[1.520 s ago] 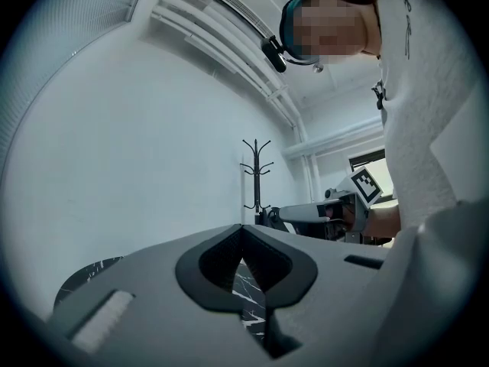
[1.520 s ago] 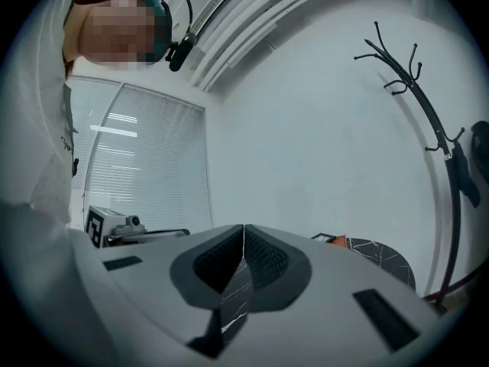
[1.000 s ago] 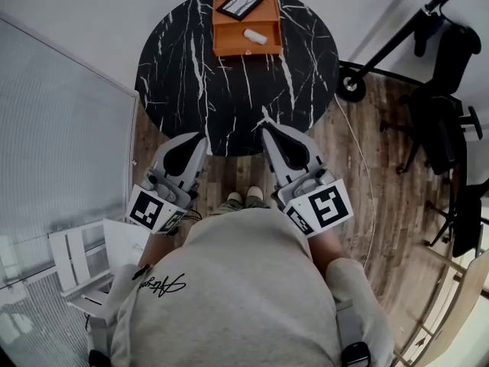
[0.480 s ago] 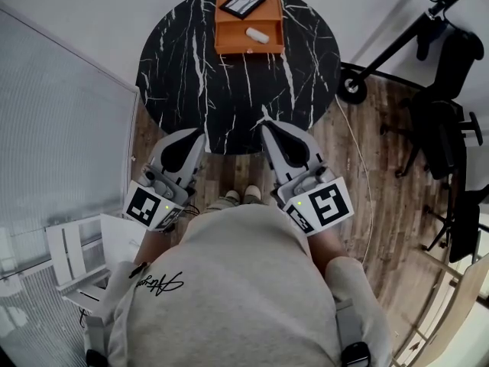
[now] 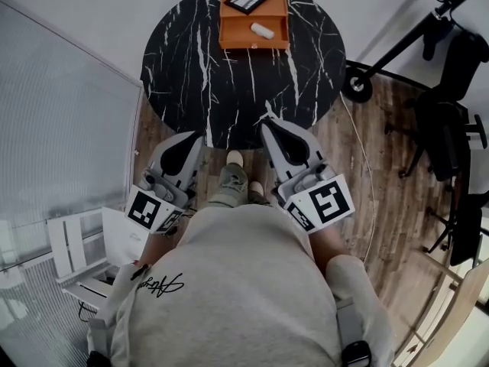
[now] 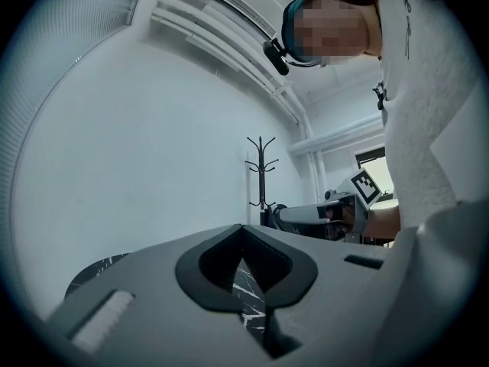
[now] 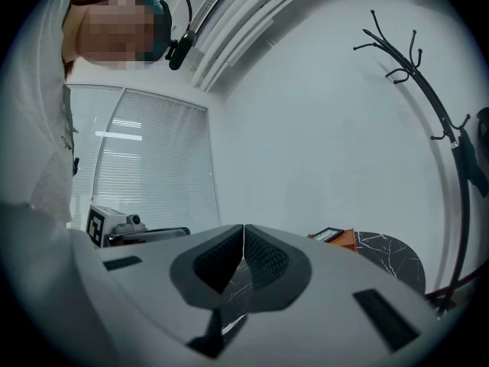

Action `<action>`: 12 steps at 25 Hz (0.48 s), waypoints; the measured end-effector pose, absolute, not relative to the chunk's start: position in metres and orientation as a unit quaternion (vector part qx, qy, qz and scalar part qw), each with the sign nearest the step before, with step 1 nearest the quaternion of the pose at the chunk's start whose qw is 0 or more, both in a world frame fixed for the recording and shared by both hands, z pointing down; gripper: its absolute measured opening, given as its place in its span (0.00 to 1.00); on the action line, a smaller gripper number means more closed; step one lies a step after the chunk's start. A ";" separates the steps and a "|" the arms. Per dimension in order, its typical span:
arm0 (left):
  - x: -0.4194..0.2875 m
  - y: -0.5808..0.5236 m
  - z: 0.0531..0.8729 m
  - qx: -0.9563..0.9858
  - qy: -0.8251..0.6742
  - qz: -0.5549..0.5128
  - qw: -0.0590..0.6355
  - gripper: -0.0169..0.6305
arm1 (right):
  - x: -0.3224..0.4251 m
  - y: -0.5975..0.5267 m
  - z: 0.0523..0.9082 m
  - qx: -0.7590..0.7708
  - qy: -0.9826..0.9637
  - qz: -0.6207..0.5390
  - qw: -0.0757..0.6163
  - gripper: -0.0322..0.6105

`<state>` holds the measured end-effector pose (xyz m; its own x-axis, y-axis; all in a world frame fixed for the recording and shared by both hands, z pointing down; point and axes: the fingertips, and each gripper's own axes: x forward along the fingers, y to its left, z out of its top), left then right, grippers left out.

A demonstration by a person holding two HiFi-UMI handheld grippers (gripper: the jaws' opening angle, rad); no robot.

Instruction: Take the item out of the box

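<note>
I judge nothing done yet: the white item (image 5: 262, 30) lies inside the orange box (image 5: 237, 35), at the twelve o'clock edge of the bench (image 5: 229, 90). My left claw (image 5: 200, 134) and right claw (image 5: 265, 122) are both clenched on nothing, at the six o'clock edge, well apart from the box. Reaching, gripping and lifting out all remain.

The person is holding the left tongs (image 5: 201, 137) and the right tongs (image 5: 264, 125) level, side by side, jaws pressed together, gripping nothing.
</note>
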<state>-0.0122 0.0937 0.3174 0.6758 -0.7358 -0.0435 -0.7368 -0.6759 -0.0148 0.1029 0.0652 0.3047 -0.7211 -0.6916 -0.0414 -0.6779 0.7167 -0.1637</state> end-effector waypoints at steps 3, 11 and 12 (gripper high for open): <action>-0.010 0.094 0.319 -0.916 0.399 0.017 0.017 0.03 | 0.104 0.066 0.307 -0.370 0.925 -0.068 0.050 0.07; -0.010 0.084 0.315 -0.918 0.395 0.021 0.022 0.03 | 0.108 0.058 0.304 -0.381 0.921 -0.065 0.052 0.07; -0.010 0.082 0.315 -0.919 0.394 0.021 0.022 0.03 | 0.108 0.055 0.303 -0.382 0.921 -0.064 0.052 0.07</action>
